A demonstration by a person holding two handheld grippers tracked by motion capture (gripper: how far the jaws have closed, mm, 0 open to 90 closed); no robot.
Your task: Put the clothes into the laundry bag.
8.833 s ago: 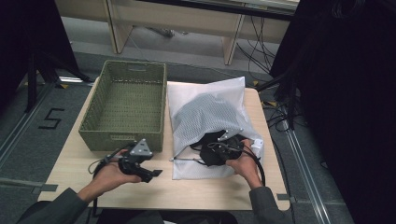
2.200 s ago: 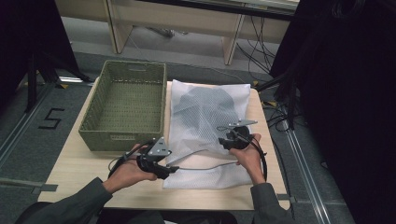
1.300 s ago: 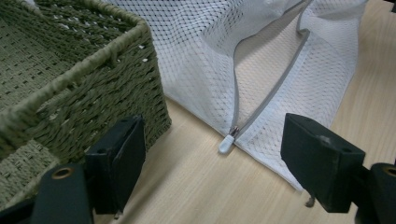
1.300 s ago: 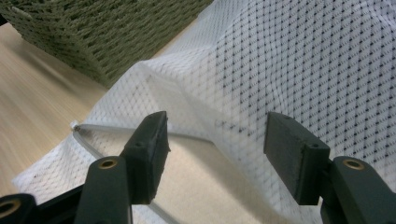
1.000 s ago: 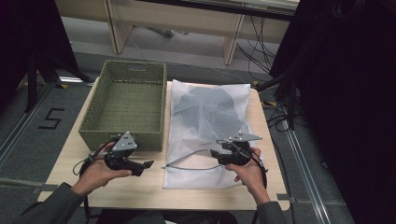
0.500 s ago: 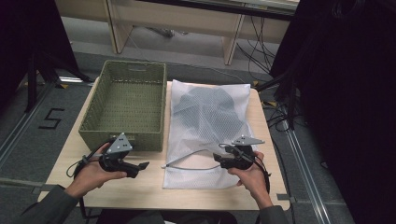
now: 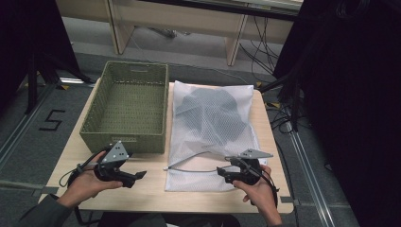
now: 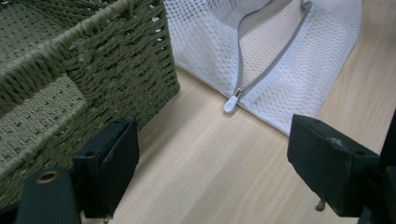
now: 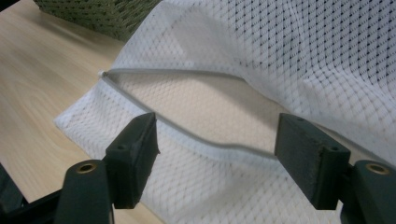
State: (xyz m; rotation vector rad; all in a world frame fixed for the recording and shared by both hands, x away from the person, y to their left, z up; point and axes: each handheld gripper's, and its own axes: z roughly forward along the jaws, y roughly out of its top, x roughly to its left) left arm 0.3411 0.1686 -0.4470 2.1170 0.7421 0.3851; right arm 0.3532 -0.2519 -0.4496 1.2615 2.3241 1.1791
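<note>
1. White mesh of the laundry bag [image 7: 213,132] lies flat on the wooden surface [image 7: 274,142], just right of the green woven basket [image 7: 127,106]; its zipper [image 9: 187,135] gapes along the near end.
2. The right tool [image 7: 224,171] has just been opening its jaws; they stand wide and released, above the near edge of the bag, with the zipper edge showing between them but no pad pressing on it.
3. The left tool [image 7: 138,176] is also spread wide and grips nothing, low over bare wood beside the basket's near corner, aimed toward the zipper pull [image 8: 231,103].
4. Both hands rest at the near edge, tools pointing inward.
5. A dark shape inside the bag is hard to make out.
</note>
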